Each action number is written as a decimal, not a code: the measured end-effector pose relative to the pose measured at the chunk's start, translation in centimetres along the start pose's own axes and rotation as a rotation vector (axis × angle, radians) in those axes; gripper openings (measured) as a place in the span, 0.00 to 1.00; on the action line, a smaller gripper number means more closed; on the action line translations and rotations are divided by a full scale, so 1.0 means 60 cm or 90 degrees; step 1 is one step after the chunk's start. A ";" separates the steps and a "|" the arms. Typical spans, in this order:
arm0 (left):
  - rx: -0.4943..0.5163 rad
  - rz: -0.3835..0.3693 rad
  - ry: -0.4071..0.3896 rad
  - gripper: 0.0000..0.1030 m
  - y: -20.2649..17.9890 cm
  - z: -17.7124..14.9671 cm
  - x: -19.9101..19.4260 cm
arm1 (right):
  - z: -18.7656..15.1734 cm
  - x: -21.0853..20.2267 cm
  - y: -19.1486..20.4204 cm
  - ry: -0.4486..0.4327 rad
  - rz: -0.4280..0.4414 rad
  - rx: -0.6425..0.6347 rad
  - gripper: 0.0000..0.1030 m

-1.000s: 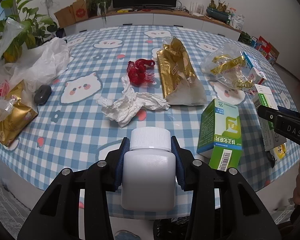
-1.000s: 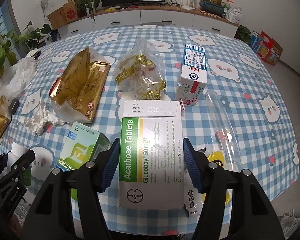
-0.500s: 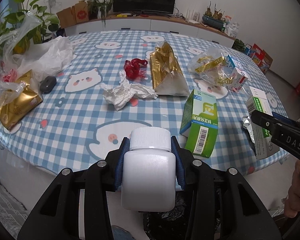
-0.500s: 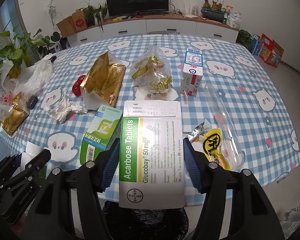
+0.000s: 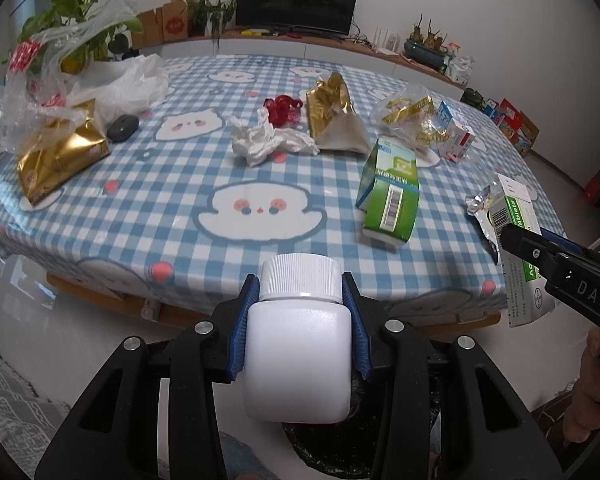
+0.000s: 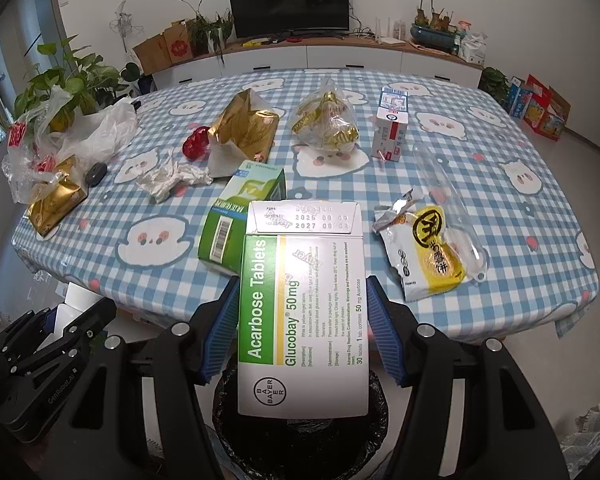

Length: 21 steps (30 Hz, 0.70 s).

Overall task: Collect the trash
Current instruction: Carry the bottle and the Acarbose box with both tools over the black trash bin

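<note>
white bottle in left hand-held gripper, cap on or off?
On. The white bottle carries its ribbed screw cap, seated on the neck, while the left hand-held gripper clamps its sides.

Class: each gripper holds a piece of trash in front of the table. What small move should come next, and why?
Probably open the right gripper to drop the tablet box: it hangs clamped directly above the black-lined bin. The left gripper, clamped on the white bottle, also sits over the bin and could release next.
</note>
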<state>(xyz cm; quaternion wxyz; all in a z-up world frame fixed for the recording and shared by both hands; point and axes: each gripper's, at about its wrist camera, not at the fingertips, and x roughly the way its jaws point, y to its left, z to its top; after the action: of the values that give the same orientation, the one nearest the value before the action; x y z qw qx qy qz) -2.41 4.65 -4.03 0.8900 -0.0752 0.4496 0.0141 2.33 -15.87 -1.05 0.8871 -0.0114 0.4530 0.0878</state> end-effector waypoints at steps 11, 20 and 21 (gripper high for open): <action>-0.013 -0.008 0.021 0.39 0.017 -0.089 0.002 | -0.116 -0.002 0.012 0.014 0.016 -0.009 0.57; -0.013 0.000 0.033 0.39 0.021 -0.135 0.011 | -0.172 0.019 0.016 0.030 0.016 -0.020 0.57; -0.011 0.002 0.032 0.39 0.022 -0.139 0.013 | -0.176 0.024 0.015 0.033 0.016 -0.020 0.57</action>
<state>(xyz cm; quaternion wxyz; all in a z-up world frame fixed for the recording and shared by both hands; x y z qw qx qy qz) -8.71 4.68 -9.70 0.8778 -0.0825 0.4716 0.0175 -5.47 -15.80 -8.41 0.8737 -0.0219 0.4745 0.1056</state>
